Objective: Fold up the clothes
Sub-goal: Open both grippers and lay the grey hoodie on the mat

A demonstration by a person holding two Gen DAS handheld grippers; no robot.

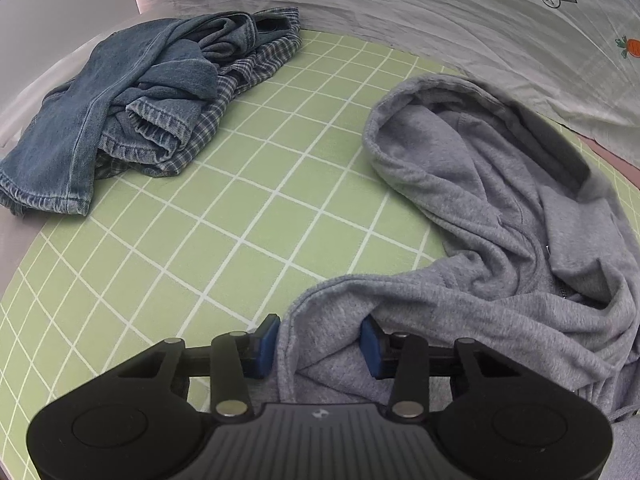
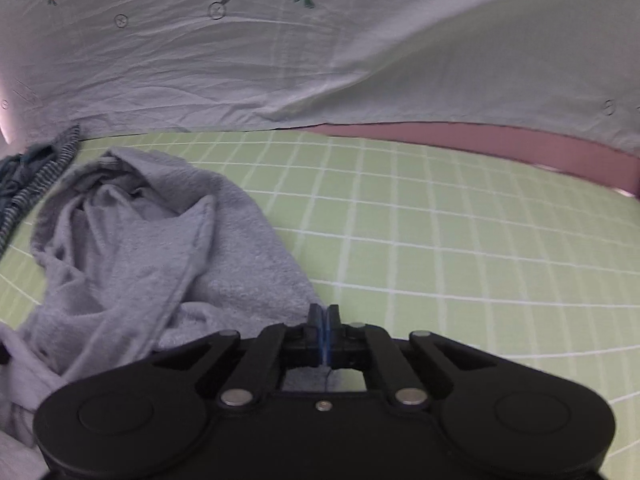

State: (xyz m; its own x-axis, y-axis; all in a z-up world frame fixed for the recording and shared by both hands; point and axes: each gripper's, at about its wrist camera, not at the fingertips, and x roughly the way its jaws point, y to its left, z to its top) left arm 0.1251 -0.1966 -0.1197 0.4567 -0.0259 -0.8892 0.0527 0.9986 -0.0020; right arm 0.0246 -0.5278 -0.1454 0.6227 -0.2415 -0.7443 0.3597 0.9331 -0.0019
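our grey hoodie (image 1: 500,248) lies crumpled on the green mat (image 1: 240,208), hood away from us; our left tongs (image 1: 318,350) gape astride its near edge, right tongs (image 2: 324,330) clenched just beside its right hem, seemingly pinching a thread

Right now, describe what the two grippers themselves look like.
Both look alike. The left gripper has a matte black body with two round lobes, black linkage bars on silver pins, a ribbed grey centre panel with a small white logo, and blue pads. The right gripper shows the same build.
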